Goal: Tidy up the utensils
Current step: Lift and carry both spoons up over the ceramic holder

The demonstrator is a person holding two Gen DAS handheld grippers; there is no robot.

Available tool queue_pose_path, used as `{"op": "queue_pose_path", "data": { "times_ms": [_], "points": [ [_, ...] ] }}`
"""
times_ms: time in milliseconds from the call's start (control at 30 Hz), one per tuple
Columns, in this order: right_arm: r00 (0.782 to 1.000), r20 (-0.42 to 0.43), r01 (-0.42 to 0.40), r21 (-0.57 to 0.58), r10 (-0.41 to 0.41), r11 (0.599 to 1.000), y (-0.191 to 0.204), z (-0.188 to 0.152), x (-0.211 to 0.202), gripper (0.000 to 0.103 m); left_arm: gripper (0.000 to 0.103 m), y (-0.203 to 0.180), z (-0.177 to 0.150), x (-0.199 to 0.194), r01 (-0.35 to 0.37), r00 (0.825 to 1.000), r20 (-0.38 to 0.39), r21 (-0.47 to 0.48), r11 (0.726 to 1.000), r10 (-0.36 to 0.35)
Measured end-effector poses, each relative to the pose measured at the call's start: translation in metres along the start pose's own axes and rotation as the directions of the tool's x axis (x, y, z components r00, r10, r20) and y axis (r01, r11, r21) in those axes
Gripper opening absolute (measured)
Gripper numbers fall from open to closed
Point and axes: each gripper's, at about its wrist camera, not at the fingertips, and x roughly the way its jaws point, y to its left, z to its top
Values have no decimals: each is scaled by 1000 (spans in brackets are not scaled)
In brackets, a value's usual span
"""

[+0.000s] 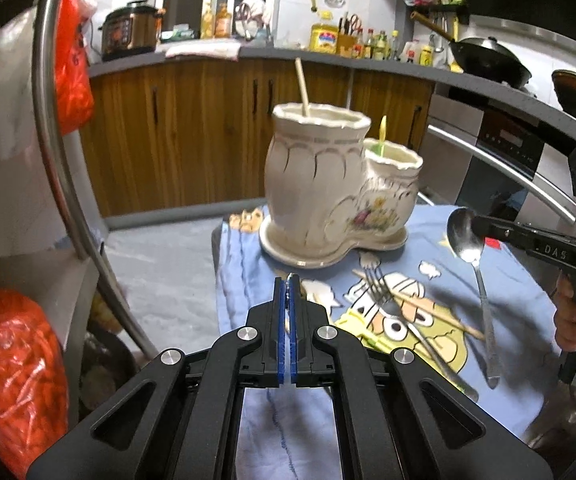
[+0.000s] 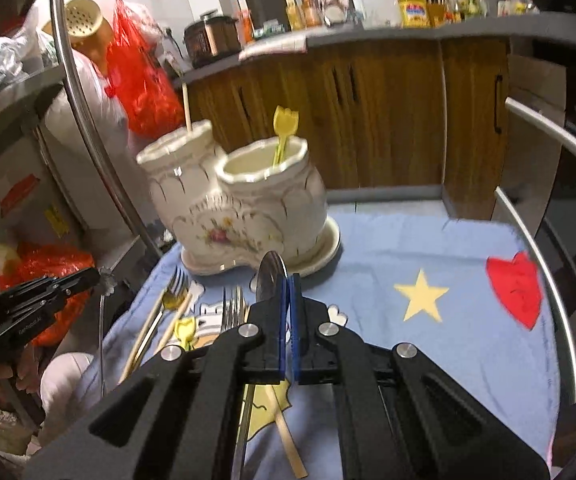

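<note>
The right hand-held gripper (image 2: 288, 280) grasps a spoon (image 1: 473, 264) lifted above the blue cloth (image 2: 428, 248), near the ceramic holder (image 1: 328, 184); the left hand-held gripper (image 1: 288, 284) is clenched, empty.

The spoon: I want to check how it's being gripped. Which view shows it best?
The left wrist view: the whole spoon shows side-on, bowl up, handle hanging down, pinched near its neck by the right gripper. The right wrist view shows only the bowl's edge above the shut fingers.
</note>
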Motion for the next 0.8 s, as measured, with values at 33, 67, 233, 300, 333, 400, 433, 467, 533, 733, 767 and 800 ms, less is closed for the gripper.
{"op": "queue_pose_path", "data": {
  "times_ms": [33,67,233,300,333,400,433,467,533,733,767,800],
  "points": [
    [1000,14,3,-5,-2,1000,-2,3,-3,1,2,-1,1,-3,-4,1000,11,5,1000,4],
    [999,31,8,-9,-8,1000,-2,5,-8,1,2,-1,3,-6,-7,1000,24,10,1000,7],
    [995,99,29,-19,-27,999,1,12,-23,1,2,-1,13,-22,-23,996,85,31,999,20],
    [993,115,30,-19,-28,999,2,15,-28,1,2,-2,18,-27,-29,994,106,41,999,25],
    [992,126,29,-23,-26,999,3,18,-30,1,2,-2,22,-30,-32,993,118,46,998,27],
    [988,151,35,-36,-29,999,5,26,-34,1,2,-1,31,-35,-32,990,141,50,998,25],
    [987,161,38,-41,-31,998,6,29,-36,1,2,-1,36,-36,-31,988,150,49,998,23],
    [985,169,40,-43,-32,998,7,32,-37,1,2,-1,40,-37,-29,987,158,49,998,21],
    [982,188,39,-44,-30,998,8,40,-40,1,2,-2,51,-38,-38,983,180,58,998,27],
    [966,256,52,-50,-38,997,12,68,-47,1,2,-5,84,-41,-71,968,247,82,994,49],
    [961,272,58,-50,-42,997,12,74,-48,1,2,-6,89,-41,-75,965,258,82,994,51],
    [955,292,68,-50,-50,996,12,81,-49,1,2,-5,97,-41,-77,961,270,80,994,53]
  ]
}}
